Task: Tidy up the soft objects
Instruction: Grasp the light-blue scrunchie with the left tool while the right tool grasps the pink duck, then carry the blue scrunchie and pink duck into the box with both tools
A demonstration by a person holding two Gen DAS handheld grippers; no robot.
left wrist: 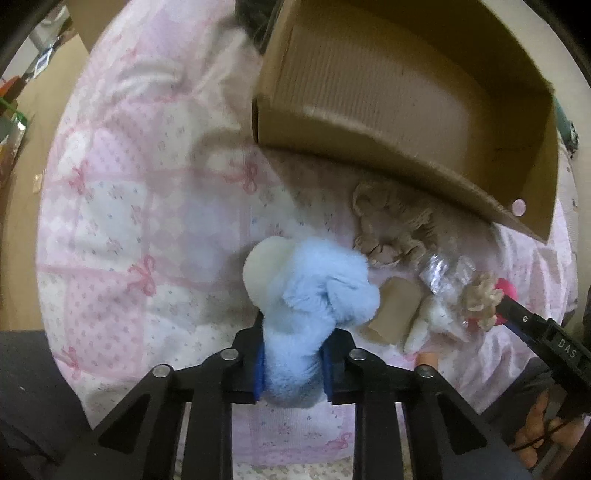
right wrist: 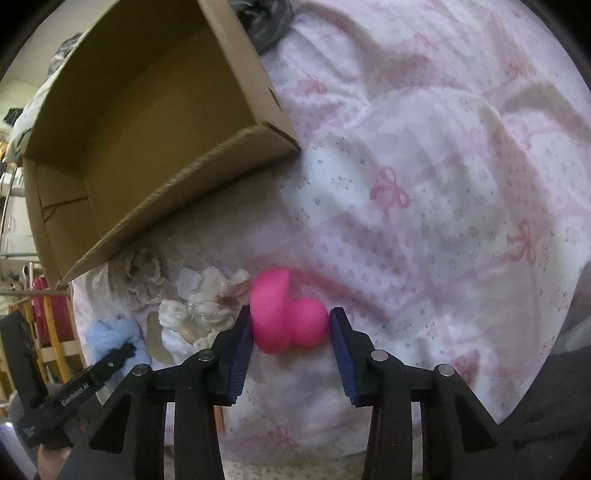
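Observation:
My left gripper (left wrist: 291,363) is shut on a light blue plush toy (left wrist: 317,295) with a cream end, held above the pink quilt. My right gripper (right wrist: 290,332) is shut on a bright pink soft toy (right wrist: 286,314); both pads touch its sides. An open cardboard box (left wrist: 406,92) lies tilted on the bed just beyond both grippers; it also shows in the right wrist view (right wrist: 147,122) and looks empty. A beige plush (left wrist: 391,229) lies partly under the box's edge. The right gripper's arm (left wrist: 543,336) shows at the right of the left wrist view.
A pink and white quilt (left wrist: 147,184) covers the bed. A cardboard tube (left wrist: 395,314), a crinkled clear wrapper (left wrist: 443,273) and a small white plush (left wrist: 436,317) lie by the box. Dark fabric (right wrist: 266,22) lies behind the box. Wooden shelving (right wrist: 55,332) stands at the left.

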